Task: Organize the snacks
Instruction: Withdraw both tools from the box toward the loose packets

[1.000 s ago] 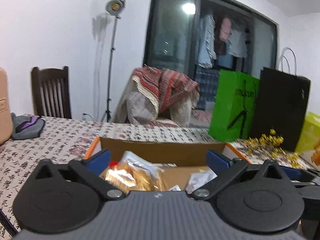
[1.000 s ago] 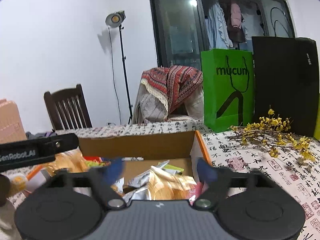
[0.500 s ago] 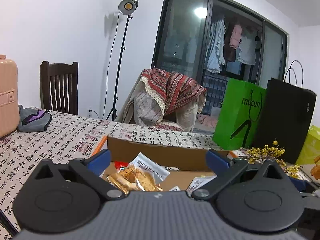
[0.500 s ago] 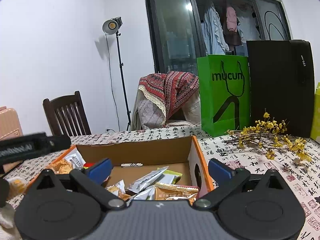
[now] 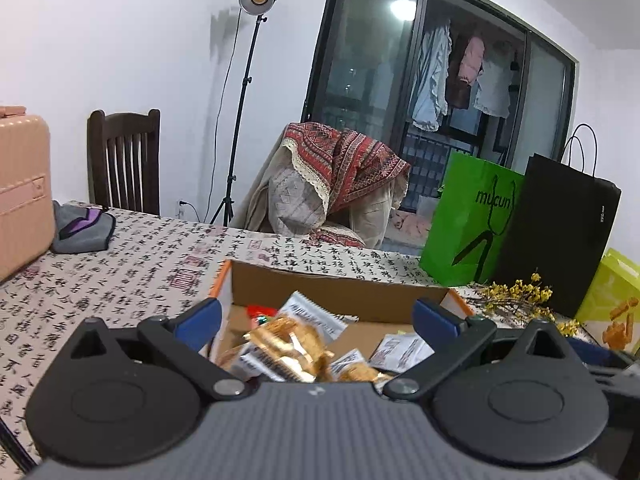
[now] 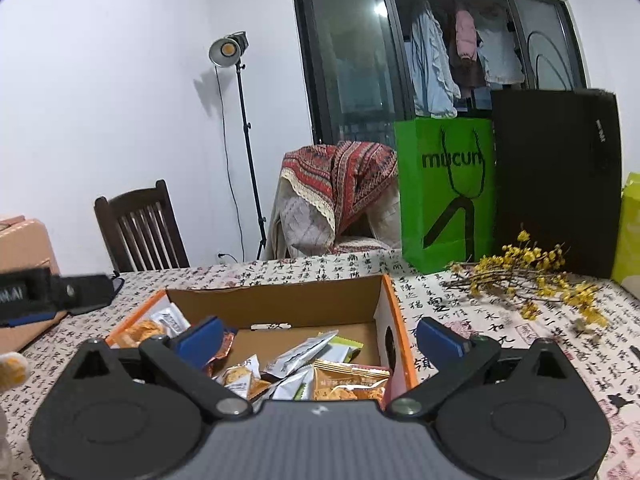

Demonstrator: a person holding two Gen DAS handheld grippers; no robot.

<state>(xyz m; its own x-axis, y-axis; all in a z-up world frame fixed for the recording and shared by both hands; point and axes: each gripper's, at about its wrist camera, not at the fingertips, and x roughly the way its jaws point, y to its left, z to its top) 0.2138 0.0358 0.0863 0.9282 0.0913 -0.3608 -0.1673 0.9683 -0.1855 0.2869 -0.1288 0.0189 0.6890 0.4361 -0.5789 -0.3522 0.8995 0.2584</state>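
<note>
Both grippers hang over the near edge of the cardboard box [image 6: 280,304], which sits on the calligraphy-print tabletop [image 6: 500,320] with its orange-trimmed rim facing up. The left gripper [image 5: 316,320] has its jaws spread wide with nothing between them; the right gripper [image 6: 318,336] is the same, jaws apart and empty.

What has changed over the last second is mostly the view. A second ago both cameras sat low and close behind the box, the right one blurred with motion; now both have lifted and pulled back, so the box floor and its contents show plainly. The golden cracker packet [image 5: 288,344] that loomed large by the left gripper's jaws then now lies loose on the heap at the box's left end, beside a white wrapped biscuit [image 5: 316,318]. In the right view an orange snack packet [image 6: 348,380] and a silver sachet [image 6: 304,352] lie jumbled at the near right corner.

My reading is that a drop into the box has just finished and both grippers are free for the next pick. The snacks are gathered in the box but unsorted, piled at two ends with bare cardboard between. The green paper bag [image 6: 444,188] and yellow flower sprigs [image 6: 532,272] stand well apart, far right.
</note>
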